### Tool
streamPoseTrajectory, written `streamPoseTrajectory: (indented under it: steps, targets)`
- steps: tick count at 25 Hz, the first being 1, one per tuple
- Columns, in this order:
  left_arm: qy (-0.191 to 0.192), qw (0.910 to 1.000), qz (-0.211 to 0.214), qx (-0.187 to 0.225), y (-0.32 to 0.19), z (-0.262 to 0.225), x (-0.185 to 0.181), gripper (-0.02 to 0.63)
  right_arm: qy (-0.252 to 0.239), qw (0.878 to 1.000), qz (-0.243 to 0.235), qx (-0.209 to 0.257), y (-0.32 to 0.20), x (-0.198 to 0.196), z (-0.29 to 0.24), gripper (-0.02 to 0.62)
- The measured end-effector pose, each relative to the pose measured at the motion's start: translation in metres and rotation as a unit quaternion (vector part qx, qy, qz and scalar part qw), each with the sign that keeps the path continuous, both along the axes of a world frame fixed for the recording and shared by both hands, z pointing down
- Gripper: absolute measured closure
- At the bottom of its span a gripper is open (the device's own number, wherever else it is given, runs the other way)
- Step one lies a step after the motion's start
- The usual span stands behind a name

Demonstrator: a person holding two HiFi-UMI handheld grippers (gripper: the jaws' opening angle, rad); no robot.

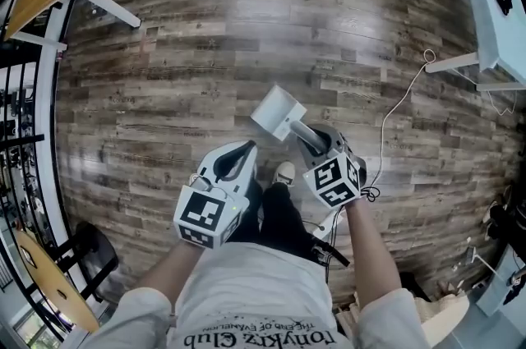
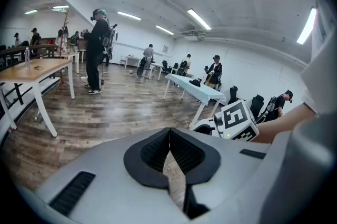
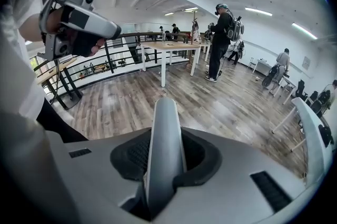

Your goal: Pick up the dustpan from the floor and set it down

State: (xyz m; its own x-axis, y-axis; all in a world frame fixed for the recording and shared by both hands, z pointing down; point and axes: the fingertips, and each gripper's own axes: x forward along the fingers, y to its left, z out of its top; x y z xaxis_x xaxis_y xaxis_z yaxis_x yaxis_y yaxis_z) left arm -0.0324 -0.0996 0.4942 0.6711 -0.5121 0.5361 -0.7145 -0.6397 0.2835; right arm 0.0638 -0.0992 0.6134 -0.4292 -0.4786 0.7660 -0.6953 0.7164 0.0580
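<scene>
On your right gripper (image 3: 164, 159) the jaws are closed partway, clamped on the grey handle (image 3: 166, 117) of the dustpan (image 1: 288, 121), and the handle runs straight out between the pads. The white pan (image 1: 275, 109) hangs just ahead of that gripper, up off the wood-plank floor (image 1: 205, 52) and in front of your shoe (image 1: 284, 172). On your left gripper (image 2: 169, 136) the jaws are pressed together at the tips with nothing in them that can be made out, and it sits beside the right one, apart from the dustpan.
</scene>
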Motion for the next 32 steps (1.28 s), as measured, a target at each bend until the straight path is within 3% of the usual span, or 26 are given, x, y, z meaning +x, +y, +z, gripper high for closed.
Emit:
streamPoseTrajectory:
  steps: [22,32]
  targets:
    - [0.0,0.9994,0.008,0.033,0.046,-0.051,-0.018,0.583,-0.013,0.999,0.042,0.019,0.052,-0.011,-0.127,0.486]
    - [0.016,0.9984,0.011,0.054,0.067,-0.074,-0.009,0.583,-0.012,0.998,0.047,0.029,0.085,-0.014,-0.16,0.486]
